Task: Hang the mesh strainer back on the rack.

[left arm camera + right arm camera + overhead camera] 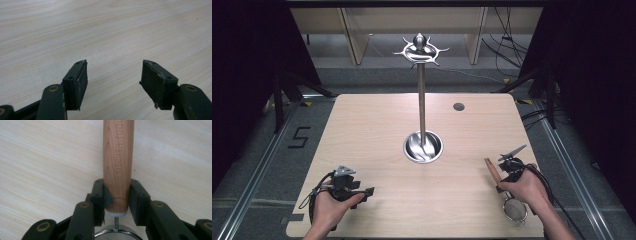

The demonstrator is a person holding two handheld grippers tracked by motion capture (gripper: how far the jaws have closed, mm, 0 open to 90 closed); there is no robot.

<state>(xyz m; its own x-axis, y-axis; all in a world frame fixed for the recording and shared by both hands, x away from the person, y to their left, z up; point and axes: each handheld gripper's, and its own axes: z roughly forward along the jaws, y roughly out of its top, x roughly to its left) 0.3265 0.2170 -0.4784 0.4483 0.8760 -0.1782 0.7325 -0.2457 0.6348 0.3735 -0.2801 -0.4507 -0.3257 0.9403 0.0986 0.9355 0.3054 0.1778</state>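
Observation:
A small mesh strainer (pixel 515 209) with a wooden handle (pixel 492 170) lies near the table's right front corner. My right gripper (pixel 501 184) is shut on that handle (pixel 117 157) close to its metal ferrule, and the mesh rim (pixel 115 233) sits just below the jaws. The handle is stamped "KITCHEN TOOL" and lies low over the tabletop. Whether it touches the wood I cannot tell. At the left front, my left gripper (pixel 368 194) rests low over the table. Its jaws (pixel 113 80) stand wide apart over bare wood with nothing between them.
A tall metal rack stands mid-table: a round dish base (pixel 423 147), a thin pole (pixel 421 100) and a crown of hooks (pixel 420 50). A dark round hole (pixel 458 106) marks the light wooden table (pixel 362 125) at the back right. Black curtains and cables surround it.

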